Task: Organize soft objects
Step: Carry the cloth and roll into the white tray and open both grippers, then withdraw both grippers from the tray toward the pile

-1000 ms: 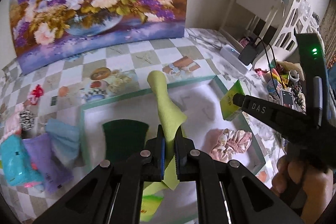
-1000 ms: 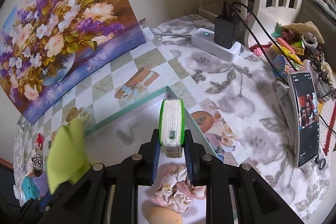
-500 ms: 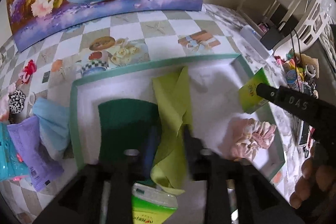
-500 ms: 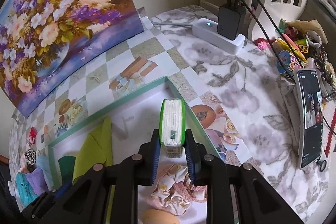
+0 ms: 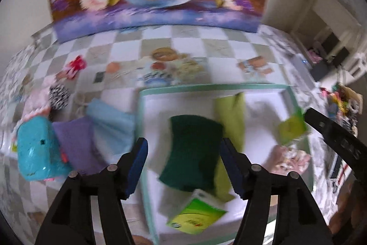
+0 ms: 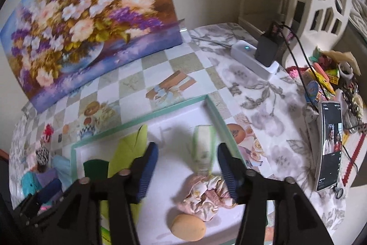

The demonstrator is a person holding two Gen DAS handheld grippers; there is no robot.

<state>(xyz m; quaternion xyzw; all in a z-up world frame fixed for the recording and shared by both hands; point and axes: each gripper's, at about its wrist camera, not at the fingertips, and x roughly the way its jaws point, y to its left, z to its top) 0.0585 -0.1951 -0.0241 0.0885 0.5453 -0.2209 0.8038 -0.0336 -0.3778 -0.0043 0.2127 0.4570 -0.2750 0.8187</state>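
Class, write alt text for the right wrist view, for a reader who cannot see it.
The open right gripper hovers over a green-rimmed tray, its jaws wide apart, holding nothing. In the tray lie a tissue pack, a pink scrunchie, a lime cloth, a dark green cloth and an orange sponge.

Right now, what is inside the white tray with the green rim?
The tray holds a lime cloth, dark green cloth, upright tissue pack, pink scrunchie, orange sponge and another tissue pack. Both tools hide its near edge.
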